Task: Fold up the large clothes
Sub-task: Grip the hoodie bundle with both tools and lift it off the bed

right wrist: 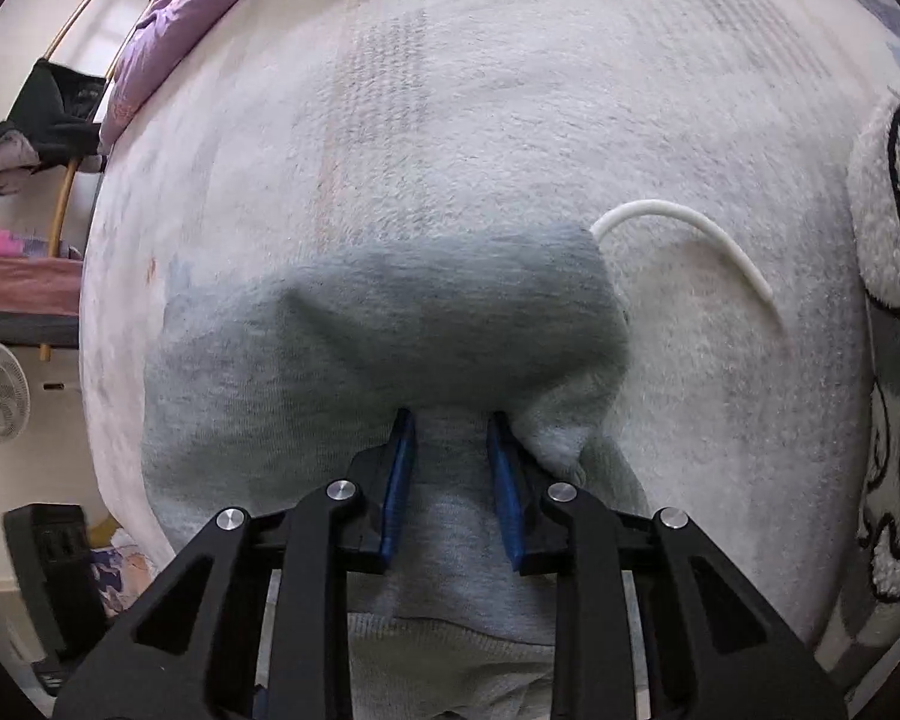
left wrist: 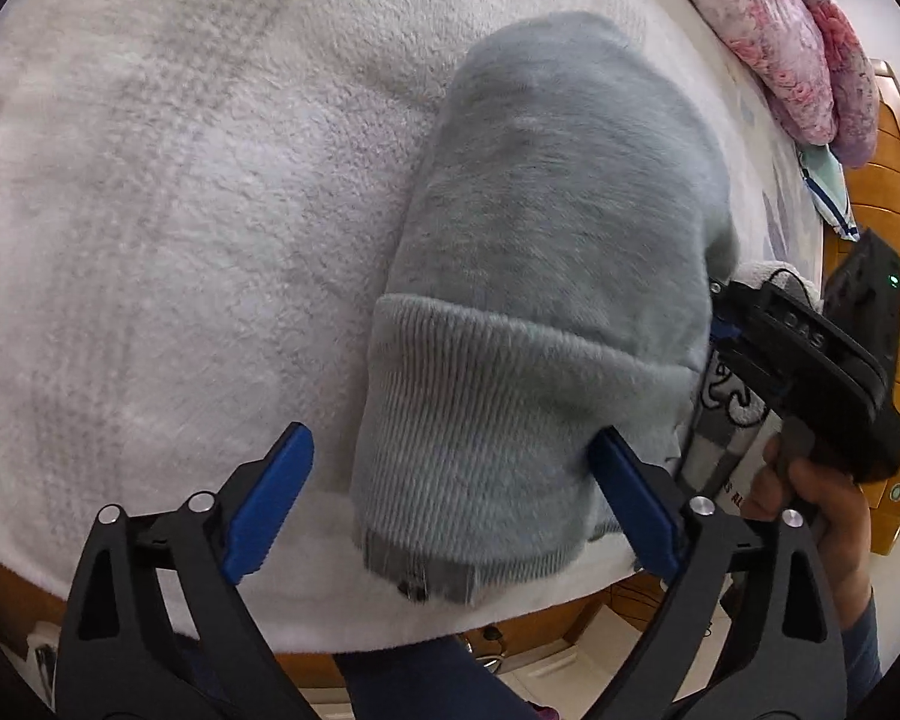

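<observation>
Carefully now: the fold could slip at the bed's near edge

Nearest to me, my left hand-held gripper (left wrist: 450, 486) stands wide, its blue fingers (left wrist: 267, 501) either side of the ribbed hem of the grey-blue sweater (left wrist: 546, 228) and not pressing it. That hem hangs close to the near edge of the bed (left wrist: 150, 240); a careless push could, I think, drag the folded bundle over it.

My right hand-held gripper (right wrist: 450, 480) is narrow, with a ridge of sweater cloth between its fingers (right wrist: 399, 480); whether the pads truly pinch it I cannot tell. If they catch only the top layer, lifting may pull the fold apart.

Only the right wrist view shows the white cord (right wrist: 720, 240) lying on the blanket just beyond the sweater, which could snag. Only the left view shows the whole bundle, my other hand (left wrist: 810, 516) on its handle, and the pink quilt (left wrist: 798, 48) far right.
</observation>
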A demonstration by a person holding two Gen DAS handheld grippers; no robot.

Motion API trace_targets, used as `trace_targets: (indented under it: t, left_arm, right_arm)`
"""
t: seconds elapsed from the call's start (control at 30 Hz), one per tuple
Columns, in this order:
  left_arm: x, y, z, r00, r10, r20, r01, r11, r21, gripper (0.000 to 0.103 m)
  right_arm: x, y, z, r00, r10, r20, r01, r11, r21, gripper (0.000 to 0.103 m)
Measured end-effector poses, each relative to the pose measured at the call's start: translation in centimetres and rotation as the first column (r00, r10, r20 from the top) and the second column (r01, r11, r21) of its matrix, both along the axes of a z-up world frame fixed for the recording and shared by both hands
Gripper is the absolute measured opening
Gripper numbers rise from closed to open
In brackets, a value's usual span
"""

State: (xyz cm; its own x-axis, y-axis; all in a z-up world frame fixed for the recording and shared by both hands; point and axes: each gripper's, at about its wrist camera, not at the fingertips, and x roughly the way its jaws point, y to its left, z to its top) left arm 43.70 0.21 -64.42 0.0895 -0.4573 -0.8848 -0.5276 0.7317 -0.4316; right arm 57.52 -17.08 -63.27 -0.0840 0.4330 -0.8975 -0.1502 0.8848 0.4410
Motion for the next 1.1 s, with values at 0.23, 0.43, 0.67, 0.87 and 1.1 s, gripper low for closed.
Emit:
trace_targets:
  t: [0.23,0.43,0.67,0.87,1.1]
  left_arm:
    - [2.0,-0.7,-1.9,0.999,-0.051,0.013,0.052,0.997,-0.055,0.082]
    - [1.9,0.1,-1.3,0.997,-0.070,0.020,0.072,0.991,-0.113,0.056]
    - [2.9,1.3,0.8,0.990,-0.136,0.023,0.138,0.973,-0.186,0.050]
    - [2.2,3.3,2.1,0.997,-0.082,0.000,0.080,0.964,-0.254,0.049]
    - [1.0,4.4,2.5,0.997,-0.069,-0.028,0.060,0.967,-0.249,0.049]
  right_arm:
    - [0.3,1.1,-0.3,0.999,-0.010,0.033,0.011,1.000,-0.017,0.023]
    - [-1.3,-0.2,1.8,0.992,-0.111,0.053,0.111,0.994,-0.004,0.036]
    - [-13.2,-5.5,5.3,0.861,-0.498,-0.108,0.509,0.843,0.172,0.082]
    - [-24.4,-5.8,0.2,0.384,-0.735,-0.559,0.921,0.261,0.290,0.087]
    - [-26.8,-1.5,-4.3,0.182,-0.719,-0.670,0.948,-0.053,0.314,0.088]
